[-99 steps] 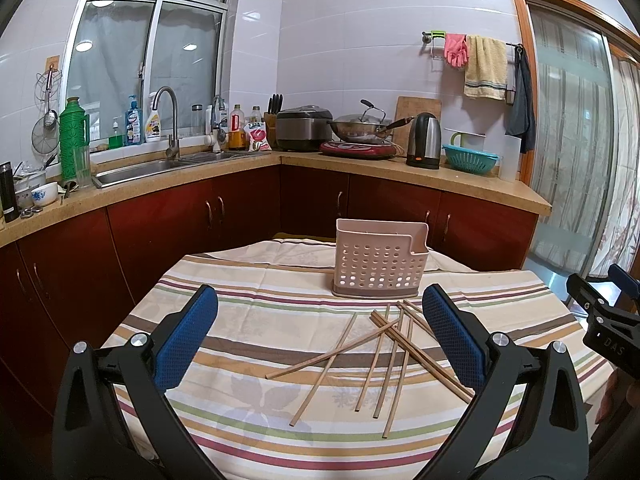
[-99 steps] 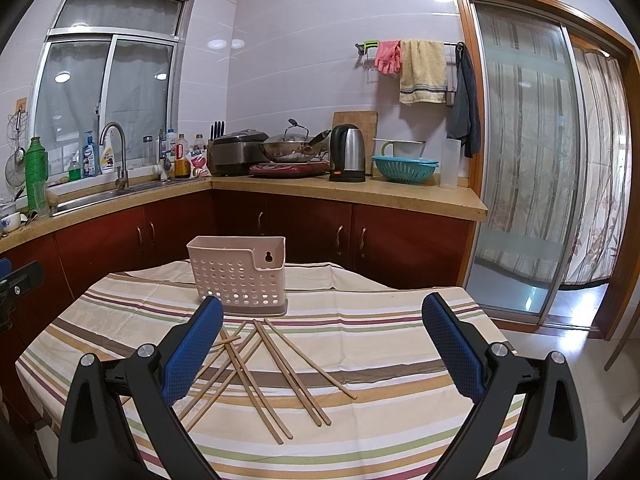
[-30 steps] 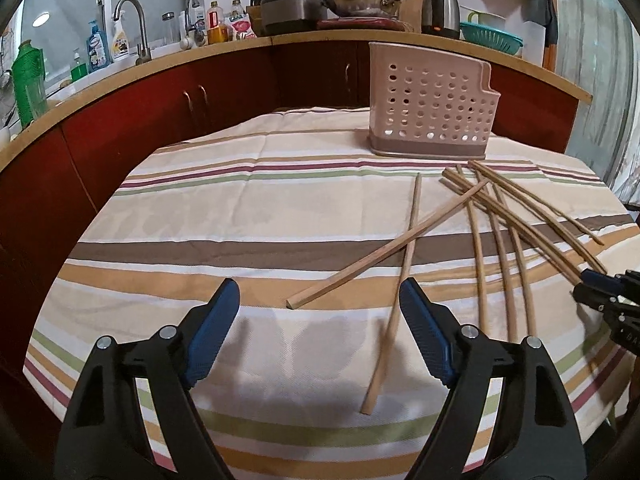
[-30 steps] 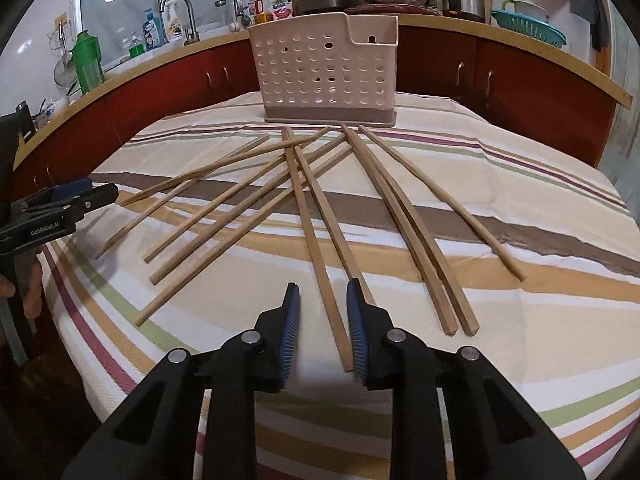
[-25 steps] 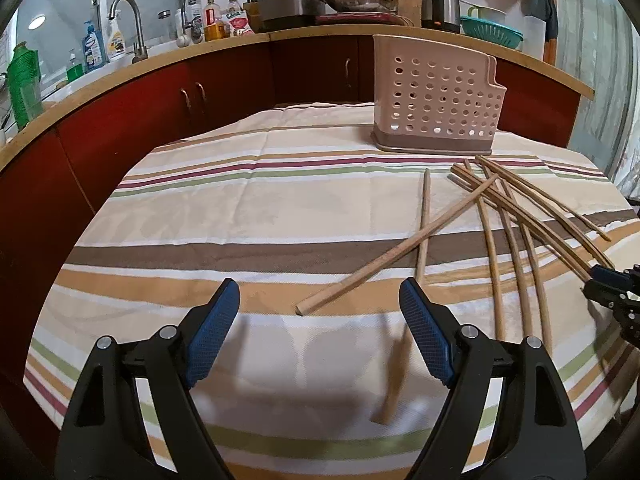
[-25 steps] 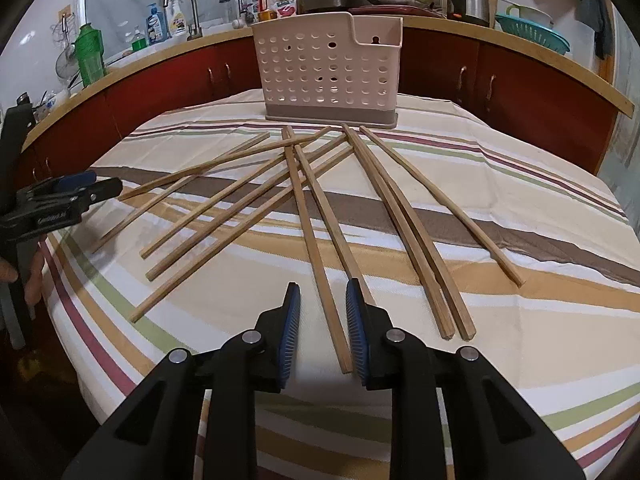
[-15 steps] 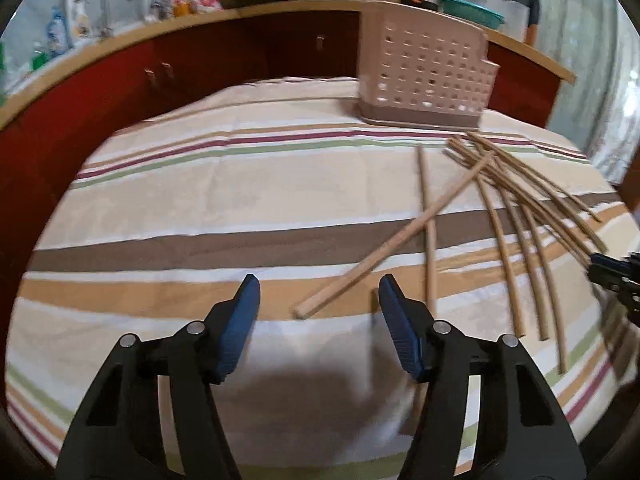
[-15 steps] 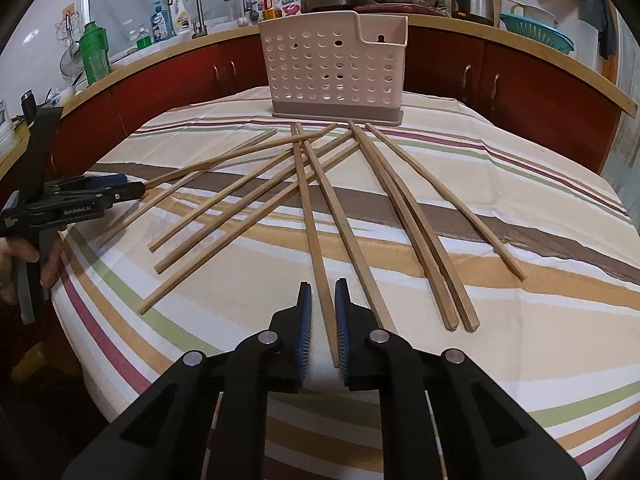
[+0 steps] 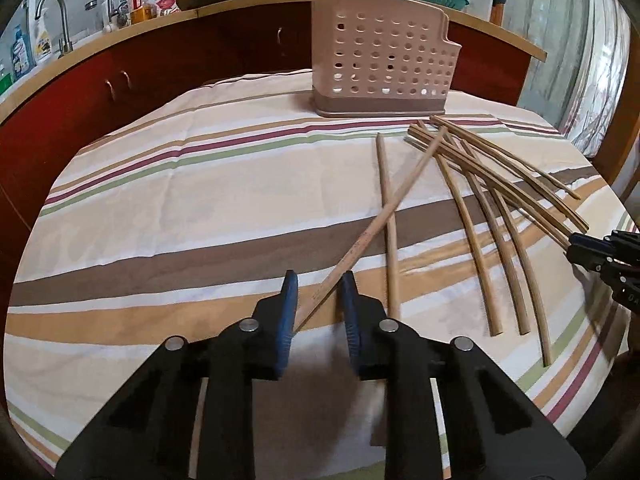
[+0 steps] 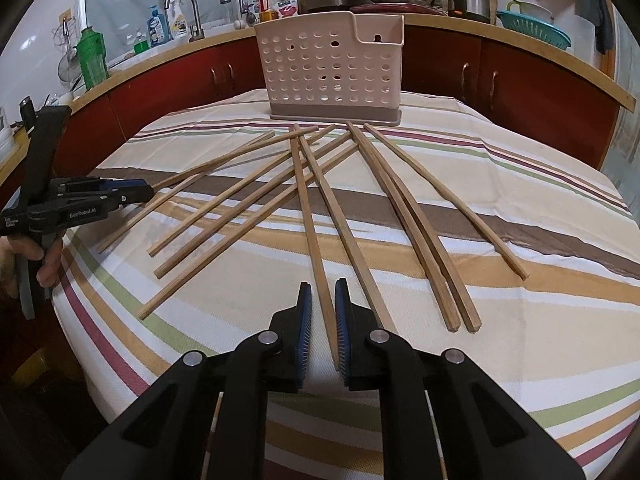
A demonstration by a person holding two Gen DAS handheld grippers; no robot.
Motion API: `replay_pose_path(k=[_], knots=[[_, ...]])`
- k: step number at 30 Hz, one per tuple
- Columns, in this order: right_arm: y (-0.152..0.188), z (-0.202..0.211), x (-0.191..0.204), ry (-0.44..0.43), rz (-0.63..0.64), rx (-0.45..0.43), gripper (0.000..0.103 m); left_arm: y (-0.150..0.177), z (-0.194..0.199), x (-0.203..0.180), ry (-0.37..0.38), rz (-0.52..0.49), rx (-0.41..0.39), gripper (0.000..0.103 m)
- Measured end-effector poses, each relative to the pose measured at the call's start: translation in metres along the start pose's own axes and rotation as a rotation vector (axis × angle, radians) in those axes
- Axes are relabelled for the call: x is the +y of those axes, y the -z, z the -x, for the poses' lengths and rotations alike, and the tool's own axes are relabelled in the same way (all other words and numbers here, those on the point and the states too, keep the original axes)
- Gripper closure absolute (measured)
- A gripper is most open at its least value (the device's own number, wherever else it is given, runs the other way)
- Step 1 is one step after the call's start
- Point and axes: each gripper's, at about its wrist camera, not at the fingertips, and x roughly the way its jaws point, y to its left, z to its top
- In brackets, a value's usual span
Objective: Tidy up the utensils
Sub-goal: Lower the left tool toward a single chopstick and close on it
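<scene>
A: Starting at our left gripper [image 9: 316, 300]: its blue-padded jaws have just been closing and now stand narrow around the near end of one long, thin, pale wooden chopstick [image 9: 384, 216]. A sliver of gap shows beside the stick, so we can't tell whether the pads press on it yet.

B: And our right gripper [image 10: 320, 312] is nearly shut around the near end of another wooden chopstick [image 10: 308, 216]. The stick runs straight out between the blue pads; whether they truly pinch it, we cannot tell either.

A: How do we expect these to handle?

B: Light and stiff, we judge, but smooth and narrow, so they may roll or swivel in the pads. Gripped at the very end, the long free length can droop or swing.

A: So we want the pads square across the stick, a little in from the tip.

B: Yes. Beyond the jaws, the other wooden chopsticks [image 10: 408, 216] lie fanned and crossing on the striped tablecloth [image 10: 520, 184], so lifting one may drag a neighbour.

A: And the pale pink perforated plastic utensil holder [image 10: 328, 68] stands upright at the far side, just past the chopstick tips, apparently empty.
</scene>
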Motion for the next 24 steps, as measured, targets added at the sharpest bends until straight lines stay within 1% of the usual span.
replay_pose_path(k=[3, 5, 7, 8, 9, 11, 12, 13, 14, 17, 18, 20, 21, 22, 23, 24], knots=[[0.0, 0.0, -0.001, -0.005, -0.008, -0.002, 0.09, 0.004, 0.004, -0.007, 0.007, -0.012, 0.007, 0.088], [0.001, 0.0, -0.002, -0.007, -0.011, -0.004, 0.09, 0.008, 0.008, -0.01, 0.032, 0.001, 0.011, 0.091], [0.001, 0.0, -0.002, -0.01, -0.013, -0.007, 0.09, 0.012, 0.011, -0.014, 0.013, 0.006, 0.005, 0.091], [0.001, 0.0, -0.002, -0.011, -0.014, -0.007, 0.09, 0.013, 0.011, -0.015, 0.0, 0.009, 0.0, 0.09], [0.001, 0.0, -0.002, -0.012, -0.015, -0.007, 0.09, 0.014, 0.011, -0.015, -0.009, 0.016, -0.006, 0.088], [0.002, 0.001, -0.003, -0.013, -0.017, -0.007, 0.09, 0.015, 0.011, -0.015, -0.034, 0.031, -0.015, 0.07], [0.002, 0.001, -0.003, -0.014, -0.019, -0.006, 0.09, 0.015, 0.01, -0.015, -0.053, 0.035, -0.015, 0.053], [0.003, 0.002, -0.004, -0.015, -0.021, -0.005, 0.09, 0.017, 0.01, -0.015, -0.065, 0.042, -0.018, 0.05], [0.003, 0.002, -0.004, -0.016, -0.024, -0.005, 0.09, 0.018, 0.011, -0.013, -0.06, 0.05, -0.02, 0.05], [0.004, 0.003, -0.006, -0.018, -0.032, -0.007, 0.09, 0.021, 0.014, -0.015, -0.058, 0.046, -0.026, 0.051], [0.004, 0.003, -0.006, -0.018, -0.032, -0.007, 0.09, 0.022, 0.014, -0.016, -0.055, 0.045, -0.028, 0.055], [0.004, 0.004, -0.005, -0.017, -0.031, -0.007, 0.09, 0.023, 0.016, -0.019, -0.042, 0.038, -0.035, 0.063], [0.004, 0.004, -0.006, -0.018, -0.032, -0.007, 0.09, 0.024, 0.017, -0.021, -0.035, 0.03, -0.037, 0.07], [0.004, 0.004, -0.005, -0.018, -0.032, -0.007, 0.09, 0.023, 0.017, -0.024, -0.029, 0.023, -0.039, 0.073], [0.004, 0.004, -0.005, -0.017, -0.032, -0.007, 0.09, 0.023, 0.017, -0.026, -0.019, 0.018, -0.041, 0.08], [0.005, 0.005, -0.005, -0.017, -0.032, -0.008, 0.09, 0.024, 0.017, -0.028, -0.012, 0.016, -0.044, 0.084]])
